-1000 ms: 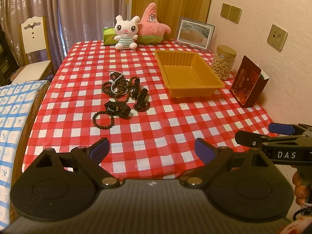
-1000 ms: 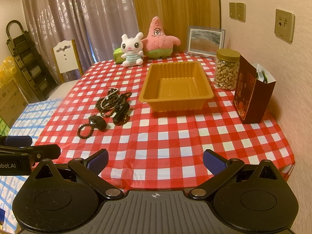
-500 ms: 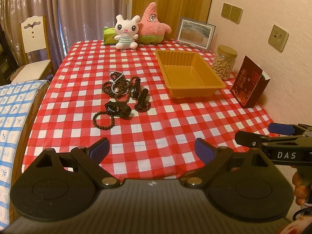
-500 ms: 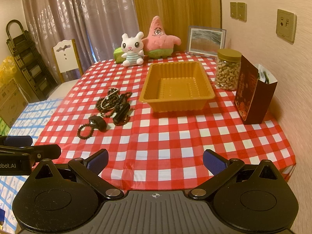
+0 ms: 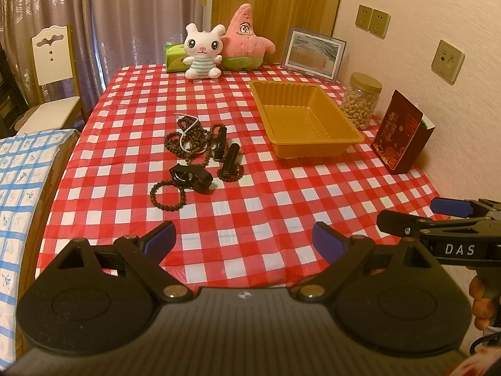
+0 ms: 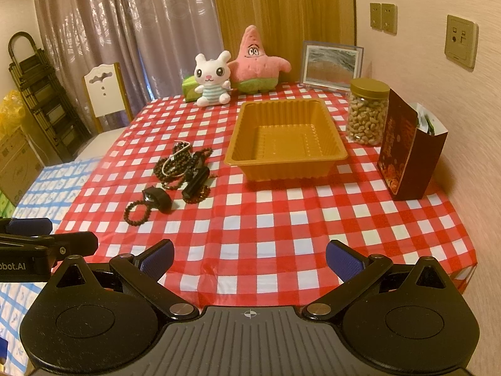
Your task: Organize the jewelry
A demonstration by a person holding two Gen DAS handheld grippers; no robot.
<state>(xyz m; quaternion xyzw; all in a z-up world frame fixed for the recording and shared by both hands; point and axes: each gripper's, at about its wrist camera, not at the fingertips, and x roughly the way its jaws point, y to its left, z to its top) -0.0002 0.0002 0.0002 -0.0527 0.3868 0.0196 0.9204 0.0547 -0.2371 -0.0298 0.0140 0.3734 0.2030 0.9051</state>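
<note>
Closest to me, the left gripper (image 5: pixel 244 239) is held above the near edge of the table, and its two blue-padded fingers stand wide apart with nothing between them. The right gripper (image 6: pixel 249 258) is beside it, at the same edge, also spread wide and holding nothing. In the left wrist view a part of a hand (image 5: pixel 479 300) shows under the right tool.

The table (image 6: pixel 281 219) is covered with a red and white checked cloth. A little further, on the left half of it, lies the jewelry: one loose bead bracelet (image 5: pixel 167 195) is nearest, touching a black clip-like piece (image 5: pixel 191 178). Just behind are a second small bracelet (image 5: pixel 231 173) with a black cylinder on it, and then a tangled heap of dark bead strings (image 5: pixel 191 139) with a thin white cord.

To the right of the heap, apart from it, stands the empty orange tray (image 6: pixel 286 134). Right of the tray is a dark red paper bag (image 6: pixel 407 156), and behind it a jar of nuts (image 6: pixel 368 112).

At the far edge sit a white rabbit toy (image 6: pixel 211 80), a pink star toy (image 6: pixel 255 61), and a framed picture (image 6: pixel 332 64) that leans near the wall.
</note>
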